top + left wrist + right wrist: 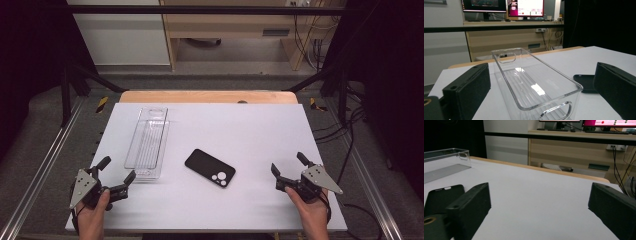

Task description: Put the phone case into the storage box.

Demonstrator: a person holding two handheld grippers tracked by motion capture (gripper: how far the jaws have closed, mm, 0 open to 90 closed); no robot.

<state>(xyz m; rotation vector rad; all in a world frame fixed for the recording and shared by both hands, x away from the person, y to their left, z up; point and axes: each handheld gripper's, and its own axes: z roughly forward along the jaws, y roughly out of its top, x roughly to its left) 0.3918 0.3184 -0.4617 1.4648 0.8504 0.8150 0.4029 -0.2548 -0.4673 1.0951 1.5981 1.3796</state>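
Both grippers rest jaws apart at the surface's near edge, the left gripper facing the clear bin at its twelve o'clock, the right gripper with the black phone case at nine o'clock, likely poised to bin it.

White table carries clear bin and black phone case.

Open bench left between the two claws, broken by a black phone case lying flat near the middle, clear plastic bin set just ahead of the left claw, right side unobstructed ahead of the right claw
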